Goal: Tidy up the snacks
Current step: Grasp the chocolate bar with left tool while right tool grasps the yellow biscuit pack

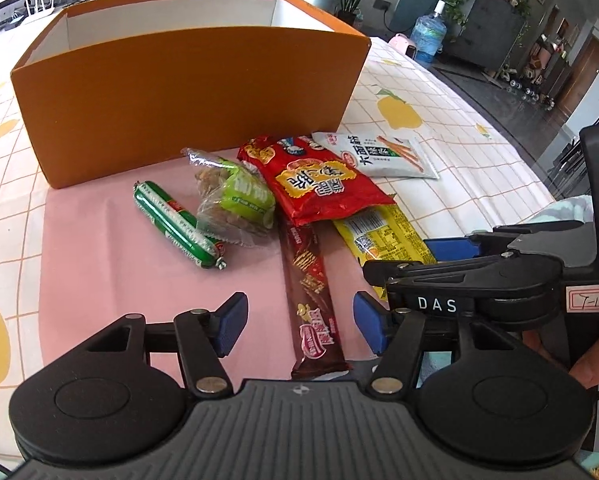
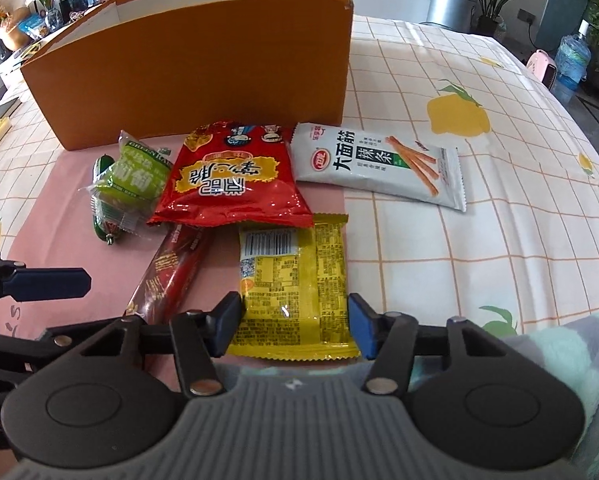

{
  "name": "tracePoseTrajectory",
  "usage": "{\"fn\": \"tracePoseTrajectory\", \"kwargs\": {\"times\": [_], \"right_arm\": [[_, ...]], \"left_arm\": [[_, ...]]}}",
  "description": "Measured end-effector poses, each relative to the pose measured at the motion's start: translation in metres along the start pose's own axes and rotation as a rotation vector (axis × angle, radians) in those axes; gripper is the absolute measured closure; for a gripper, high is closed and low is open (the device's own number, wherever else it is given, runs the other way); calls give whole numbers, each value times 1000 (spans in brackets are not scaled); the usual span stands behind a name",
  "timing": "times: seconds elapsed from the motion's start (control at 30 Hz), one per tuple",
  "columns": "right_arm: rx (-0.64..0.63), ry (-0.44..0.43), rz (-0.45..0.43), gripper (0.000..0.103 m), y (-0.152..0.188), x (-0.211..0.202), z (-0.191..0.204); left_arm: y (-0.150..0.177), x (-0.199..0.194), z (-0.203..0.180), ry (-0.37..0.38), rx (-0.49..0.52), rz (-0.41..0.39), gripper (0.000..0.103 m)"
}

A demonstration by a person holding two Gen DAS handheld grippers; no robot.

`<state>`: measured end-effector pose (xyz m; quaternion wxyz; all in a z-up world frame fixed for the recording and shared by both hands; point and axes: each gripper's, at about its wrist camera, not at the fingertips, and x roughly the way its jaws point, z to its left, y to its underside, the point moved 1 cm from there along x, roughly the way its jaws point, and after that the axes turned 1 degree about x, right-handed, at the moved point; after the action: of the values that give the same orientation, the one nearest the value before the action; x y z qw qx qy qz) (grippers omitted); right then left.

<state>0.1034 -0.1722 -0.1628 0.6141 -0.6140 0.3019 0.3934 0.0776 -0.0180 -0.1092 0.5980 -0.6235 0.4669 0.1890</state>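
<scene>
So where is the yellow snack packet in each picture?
Left wrist view: the yellow packet lies right of centre, partly under the red bag and partly behind the right tool.
Right wrist view: the yellow packet lies low in the centre, between the right tool's blue fingers.
Shared landmark: the orange box behind the snacks.

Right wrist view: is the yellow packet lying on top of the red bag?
No, the red bag overlaps the far end of the yellow packet, which lies flat beneath it.
</scene>
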Motion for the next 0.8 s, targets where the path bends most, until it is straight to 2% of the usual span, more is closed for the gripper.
{"fn": "tracePoseTrajectory", "kwargs": {"times": [0.1, 0.27, 0.43, 0.63, 0.7, 0.77, 0.8], "right_arm": [[11, -1, 1, 50, -1, 0, -2], [-1, 15, 0, 50, 0, -1, -2], [15, -1, 2, 50, 0, -1, -4], [29, -17, 0, 50, 0, -2, -6], [29, -20, -2, 50, 0, -2, -6], [18, -15, -2, 50, 1, -2, -4], [16, -14, -3, 50, 1, -2, -4]], "left_arm": [[-1, 4, 0, -12, 1, 2, 32], [4, 8, -6, -52, 90, 7, 32], [8, 16, -11, -28, 129, 26, 32], [2, 28, -23, -69, 163, 9, 32], [2, 30, -27, -99, 196, 4, 39], [4, 29, -27, -122, 220, -1, 53], [4, 28, -25, -120, 211, 1, 56]]}}
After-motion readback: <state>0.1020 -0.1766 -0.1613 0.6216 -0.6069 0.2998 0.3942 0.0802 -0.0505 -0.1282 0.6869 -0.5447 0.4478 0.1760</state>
